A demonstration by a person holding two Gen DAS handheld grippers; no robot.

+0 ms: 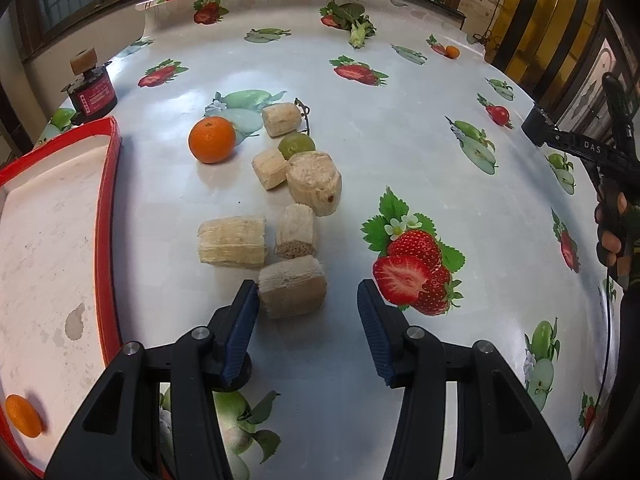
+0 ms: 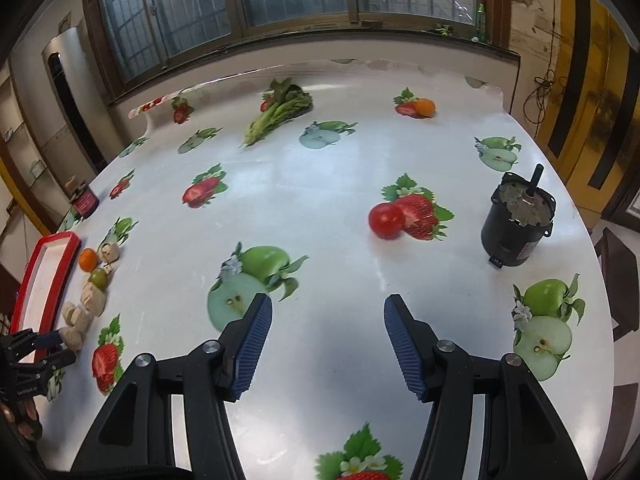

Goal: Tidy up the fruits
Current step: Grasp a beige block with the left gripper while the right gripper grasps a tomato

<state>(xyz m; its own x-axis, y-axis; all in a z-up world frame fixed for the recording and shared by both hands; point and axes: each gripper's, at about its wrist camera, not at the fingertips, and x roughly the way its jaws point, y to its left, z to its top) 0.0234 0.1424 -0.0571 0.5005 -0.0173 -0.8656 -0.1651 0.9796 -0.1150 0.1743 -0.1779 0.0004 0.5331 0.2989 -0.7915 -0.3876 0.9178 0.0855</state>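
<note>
My left gripper (image 1: 306,308) is open, its jaws around the near end of a pale sugarcane chunk (image 1: 292,286) on the table. Several more chunks (image 1: 314,182) lie beyond it, with an orange (image 1: 212,139) and a green fruit (image 1: 297,145). A red-rimmed tray (image 1: 106,216) at the left holds a small orange fruit (image 1: 23,416). My right gripper (image 2: 328,344) is open and empty above the fruit-print tablecloth. A red tomato (image 2: 386,220) lies ahead of it, and a small orange fruit (image 2: 425,107) sits far back. The left gripper (image 2: 60,346) shows at the chunks (image 2: 90,304).
A leafy green vegetable (image 2: 280,112) lies at the table's far side. A black motor (image 2: 516,224) stands at the right. A small dark jar (image 1: 92,92) stands beyond the tray. The tablecloth carries printed strawberries and apples. The right gripper (image 1: 580,148) shows at the right edge.
</note>
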